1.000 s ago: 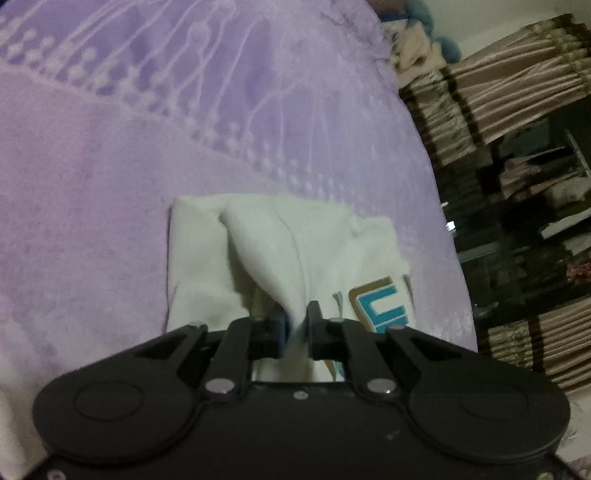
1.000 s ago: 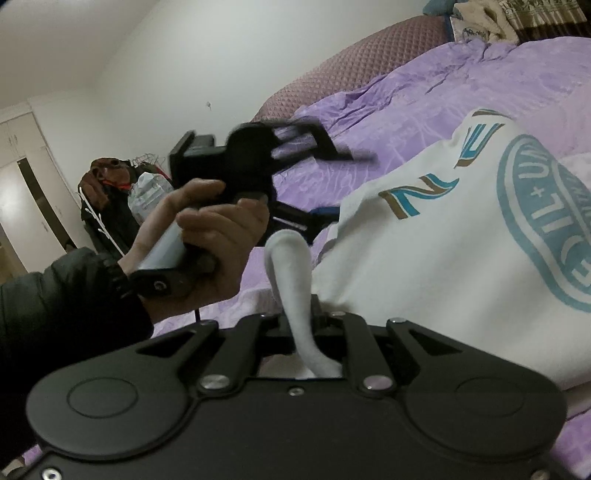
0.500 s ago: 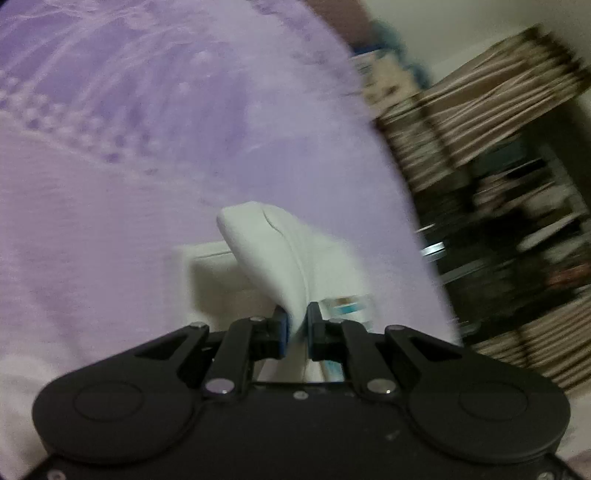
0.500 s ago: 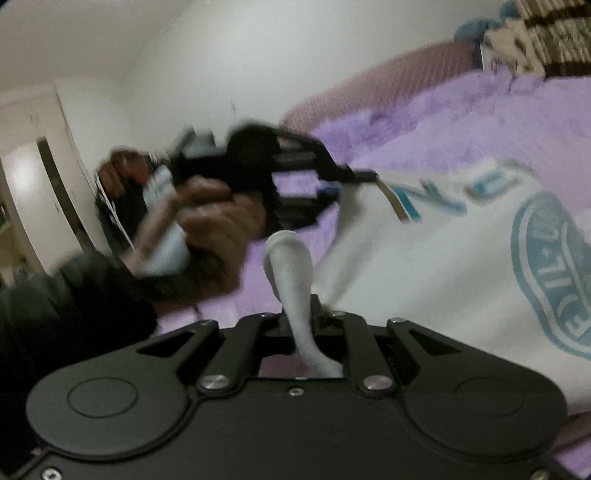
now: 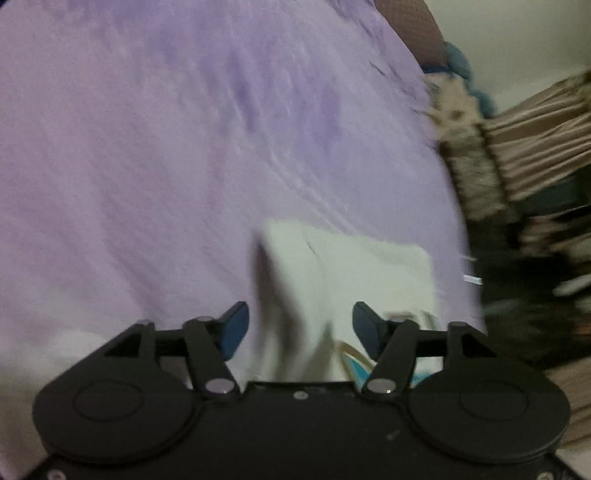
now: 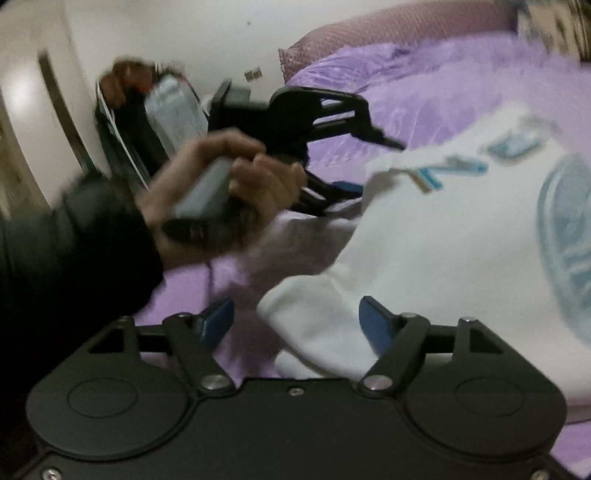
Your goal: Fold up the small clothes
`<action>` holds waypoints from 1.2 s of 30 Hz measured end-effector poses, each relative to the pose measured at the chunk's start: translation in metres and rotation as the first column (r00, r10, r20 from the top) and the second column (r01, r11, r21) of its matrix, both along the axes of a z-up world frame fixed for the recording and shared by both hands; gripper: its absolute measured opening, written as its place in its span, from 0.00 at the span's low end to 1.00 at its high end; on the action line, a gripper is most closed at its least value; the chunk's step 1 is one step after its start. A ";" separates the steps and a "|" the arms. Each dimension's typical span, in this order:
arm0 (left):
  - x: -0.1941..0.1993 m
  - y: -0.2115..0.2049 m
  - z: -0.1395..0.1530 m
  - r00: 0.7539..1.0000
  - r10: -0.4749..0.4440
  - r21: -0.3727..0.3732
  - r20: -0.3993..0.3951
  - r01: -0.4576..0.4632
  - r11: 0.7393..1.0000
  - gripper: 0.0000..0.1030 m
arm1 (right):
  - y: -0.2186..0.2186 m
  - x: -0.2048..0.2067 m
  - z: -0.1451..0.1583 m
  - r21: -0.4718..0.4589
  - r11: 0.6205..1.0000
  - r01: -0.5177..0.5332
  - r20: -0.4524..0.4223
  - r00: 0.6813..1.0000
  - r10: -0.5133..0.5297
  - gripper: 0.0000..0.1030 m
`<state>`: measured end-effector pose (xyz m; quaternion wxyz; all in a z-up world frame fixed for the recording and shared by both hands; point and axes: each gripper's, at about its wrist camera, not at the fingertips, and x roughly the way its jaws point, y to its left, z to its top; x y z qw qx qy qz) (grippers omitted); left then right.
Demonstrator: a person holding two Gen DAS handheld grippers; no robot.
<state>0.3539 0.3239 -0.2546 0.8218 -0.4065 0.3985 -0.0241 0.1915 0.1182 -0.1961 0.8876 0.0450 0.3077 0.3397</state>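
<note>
A wide bed [image 5: 184,155] fills both views, covered in a soft, plush purple blanket with faint raised patterning; a quilted mauve headboard [image 6: 388,26] backs it against a pale wall, and pleated tan curtains [image 5: 535,140] hang to one side (much of this is blurred). On the blanket lies the white garment [image 6: 443,240], smooth cotton-like cloth printed with a teal round emblem and teal-and-tan lettering, its edges folded over. The left gripper [image 5: 300,328] has just been opening, jaws now apart with cloth between them but unpressed. The right gripper [image 6: 297,321] likewise has just spread its jaws, a rounded fold lying loose between them.
</note>
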 end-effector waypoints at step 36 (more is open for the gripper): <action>-0.129 -0.177 0.004 0.979 -0.168 0.613 0.116 0.063 0.787 0.71 | -0.109 0.070 0.003 -0.263 0.943 0.202 -0.099 0.967 -0.235 0.00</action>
